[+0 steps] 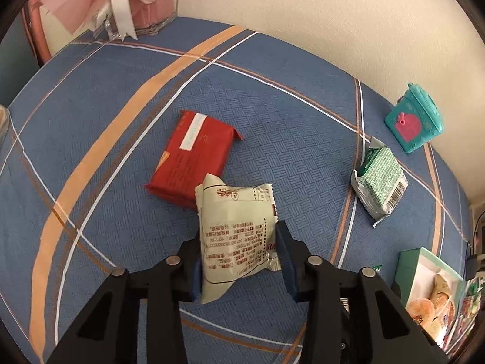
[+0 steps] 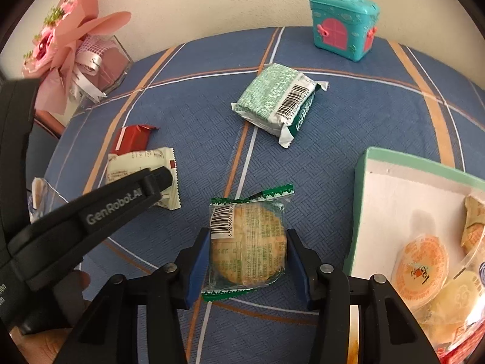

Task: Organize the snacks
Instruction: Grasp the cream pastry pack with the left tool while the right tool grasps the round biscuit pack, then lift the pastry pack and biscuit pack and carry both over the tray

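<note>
While both grippers pointed steeply down at blue plaid cloth (image 1: 272,97), each straddled one snack. Left gripper (image 1: 239,261): jaws partly closed, pads touching sides of cream snack packet (image 1: 236,236), which overlapped red packet (image 1: 194,157) at its 11 o'clock. Right gripper (image 2: 248,261): half open around round biscuit pack (image 2: 248,242), pads seemingly just apart. Mint-green box (image 2: 403,170) lay at 3 o'clock. Advice: squeeze gently, grip centred, lift straight, avoid dragging red packet.

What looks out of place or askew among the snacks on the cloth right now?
Only minor things: the cream packet between the left gripper pads overlaps a corner of the red packet. The green-and-white packet lies skewed and alone, far from the open box. Nothing spilled or torn.
</note>
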Demonstrator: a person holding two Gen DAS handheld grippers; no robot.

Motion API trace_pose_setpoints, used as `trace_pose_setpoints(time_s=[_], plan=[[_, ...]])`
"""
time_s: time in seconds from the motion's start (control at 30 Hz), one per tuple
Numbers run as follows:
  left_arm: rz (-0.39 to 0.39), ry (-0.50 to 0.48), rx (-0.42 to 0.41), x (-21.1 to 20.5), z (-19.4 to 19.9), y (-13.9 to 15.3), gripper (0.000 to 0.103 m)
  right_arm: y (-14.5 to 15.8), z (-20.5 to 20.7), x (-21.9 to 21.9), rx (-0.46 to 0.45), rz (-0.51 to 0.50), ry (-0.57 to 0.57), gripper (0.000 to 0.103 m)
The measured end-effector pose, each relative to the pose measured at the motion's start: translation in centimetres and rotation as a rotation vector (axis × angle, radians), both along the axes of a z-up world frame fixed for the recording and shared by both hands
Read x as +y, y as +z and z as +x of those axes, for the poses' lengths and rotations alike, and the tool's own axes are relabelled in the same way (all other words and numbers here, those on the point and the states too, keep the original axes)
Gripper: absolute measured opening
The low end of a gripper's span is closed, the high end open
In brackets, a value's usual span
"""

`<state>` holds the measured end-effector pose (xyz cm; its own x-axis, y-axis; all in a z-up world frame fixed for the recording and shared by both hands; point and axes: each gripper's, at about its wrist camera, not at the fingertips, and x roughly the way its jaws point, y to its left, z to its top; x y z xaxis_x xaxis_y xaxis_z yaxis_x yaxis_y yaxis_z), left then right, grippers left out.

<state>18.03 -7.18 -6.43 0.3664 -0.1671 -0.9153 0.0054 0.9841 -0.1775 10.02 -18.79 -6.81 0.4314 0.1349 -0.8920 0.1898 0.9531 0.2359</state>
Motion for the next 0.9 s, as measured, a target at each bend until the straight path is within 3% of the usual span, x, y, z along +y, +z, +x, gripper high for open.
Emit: trace_pose_setpoints(time_s=[0.07,0.2,0.67,0.9], plan=[[-0.031,0.018,0.011,0.8,-0.3,0.2,0.038,0.1,-0.2,-0.4,-0.001,0.026,-0.004,0.051],[-0.056,0.041,0.021,1.4,-1.0,0.5,0.021,0.5,-0.6,-0.8,-0.004,0.074,-0.009,0.051],[-0.077,0.086,0.014,0.7,-4.3,2.4,0.02,3.7,-2.4,-2.4,-0.071,0.152,0.004,0.051],[-0.095,0.1,-0.031,0.0,-5.3,5.6,0.02,6.0,-3.5,-2.9,-0.111,0.137,0.014,0.051]])
